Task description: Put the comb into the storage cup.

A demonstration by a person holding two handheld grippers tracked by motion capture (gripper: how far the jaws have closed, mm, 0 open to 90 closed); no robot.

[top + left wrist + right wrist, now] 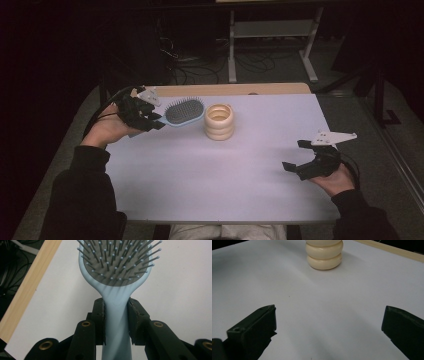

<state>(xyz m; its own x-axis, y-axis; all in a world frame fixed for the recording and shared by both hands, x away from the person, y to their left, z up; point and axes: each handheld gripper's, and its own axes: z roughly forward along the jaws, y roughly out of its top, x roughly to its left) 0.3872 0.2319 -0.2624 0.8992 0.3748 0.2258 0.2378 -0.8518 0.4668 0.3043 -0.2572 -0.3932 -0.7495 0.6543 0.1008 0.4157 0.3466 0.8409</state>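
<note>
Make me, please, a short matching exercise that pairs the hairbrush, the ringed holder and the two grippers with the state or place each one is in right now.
Things:
1. light blue plastic hairbrush with a grey bristle pad
2. cream ribbed ring-stacked holder
3. left gripper
4. right gripper

States or places:
A. jaws wide apart with nothing between them
B. stands upright on the white table, untouched
C. closed on a handle
D. held off the table, bristles facing up

Pairs: 1-D, 2-B, 3-C, 4-A
</note>
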